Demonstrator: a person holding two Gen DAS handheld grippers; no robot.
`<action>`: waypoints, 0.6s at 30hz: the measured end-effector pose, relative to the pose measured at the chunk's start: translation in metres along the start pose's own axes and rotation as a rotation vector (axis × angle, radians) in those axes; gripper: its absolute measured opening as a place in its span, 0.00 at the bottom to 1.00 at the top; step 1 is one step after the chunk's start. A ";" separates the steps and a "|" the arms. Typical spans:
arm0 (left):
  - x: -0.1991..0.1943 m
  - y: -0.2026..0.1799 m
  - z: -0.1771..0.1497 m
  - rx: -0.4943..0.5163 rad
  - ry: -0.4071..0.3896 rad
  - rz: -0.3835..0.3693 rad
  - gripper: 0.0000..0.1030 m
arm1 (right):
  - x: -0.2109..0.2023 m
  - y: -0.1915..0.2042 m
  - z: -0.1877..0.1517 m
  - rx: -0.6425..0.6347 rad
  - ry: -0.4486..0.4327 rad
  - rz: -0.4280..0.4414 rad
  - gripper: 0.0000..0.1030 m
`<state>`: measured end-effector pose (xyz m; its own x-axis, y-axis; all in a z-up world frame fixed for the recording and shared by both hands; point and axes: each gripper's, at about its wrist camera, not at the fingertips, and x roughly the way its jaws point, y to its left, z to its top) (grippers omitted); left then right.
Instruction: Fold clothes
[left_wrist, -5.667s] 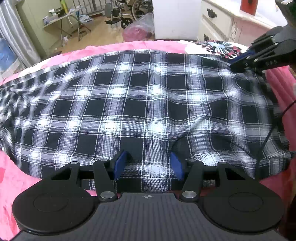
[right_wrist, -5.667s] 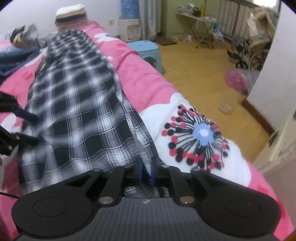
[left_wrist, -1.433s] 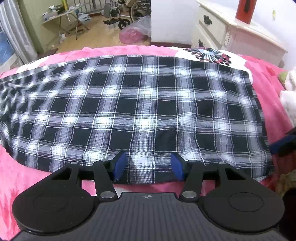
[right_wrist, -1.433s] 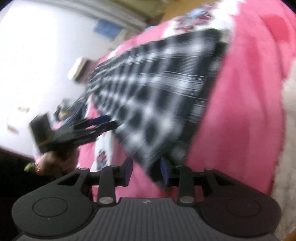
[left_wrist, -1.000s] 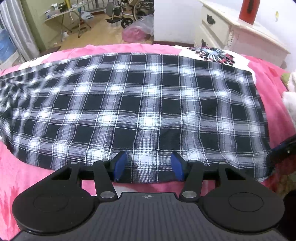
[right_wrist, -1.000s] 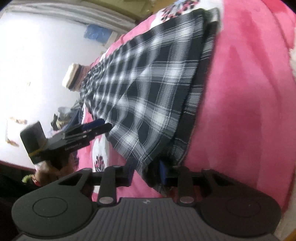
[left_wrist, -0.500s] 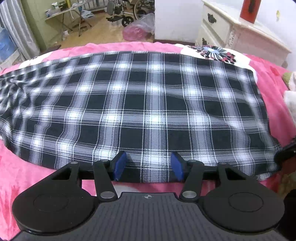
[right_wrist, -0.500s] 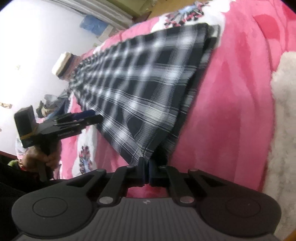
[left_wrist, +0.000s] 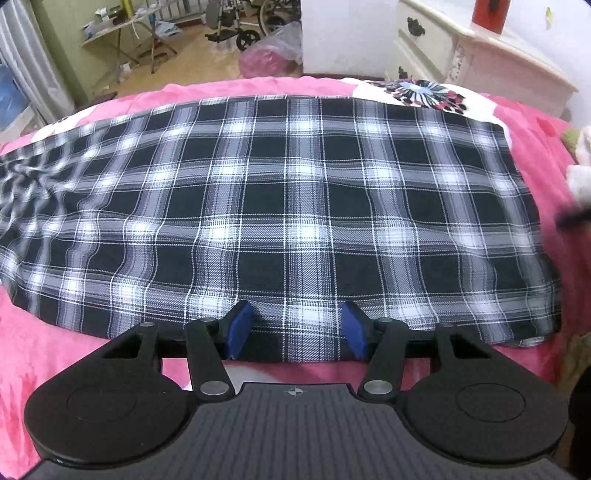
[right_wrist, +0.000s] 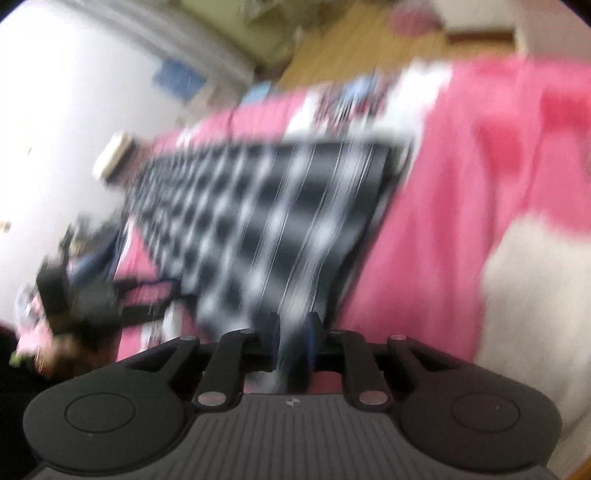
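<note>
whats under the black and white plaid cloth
The black-and-white plaid cloth lies spread on a pink fleece blanket with a white flower-print patch past its far edge. Whatever lies beneath its middle is covered and cannot be seen.

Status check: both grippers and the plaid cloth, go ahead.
Left gripper open over the plaid cloth near hem. Right gripper narrowed on its corner, view blurred. Cloth spread on pink bedspread. Nothing lying on it.
</note>
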<state>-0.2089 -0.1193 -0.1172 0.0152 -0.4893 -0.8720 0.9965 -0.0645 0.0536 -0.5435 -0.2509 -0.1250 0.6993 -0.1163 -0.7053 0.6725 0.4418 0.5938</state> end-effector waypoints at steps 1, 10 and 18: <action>0.000 0.000 0.000 0.001 0.001 0.001 0.53 | 0.000 0.002 0.005 -0.024 -0.024 -0.021 0.16; -0.001 0.001 0.000 -0.003 0.002 -0.004 0.53 | 0.007 0.017 0.032 -0.229 -0.143 -0.249 0.15; 0.000 0.004 0.000 -0.028 -0.002 -0.011 0.55 | 0.004 0.025 0.029 -0.331 -0.121 -0.433 0.16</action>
<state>-0.2048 -0.1190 -0.1167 0.0042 -0.4906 -0.8714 0.9985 -0.0456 0.0305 -0.5168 -0.2662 -0.1017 0.4122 -0.4416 -0.7969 0.8058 0.5848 0.0928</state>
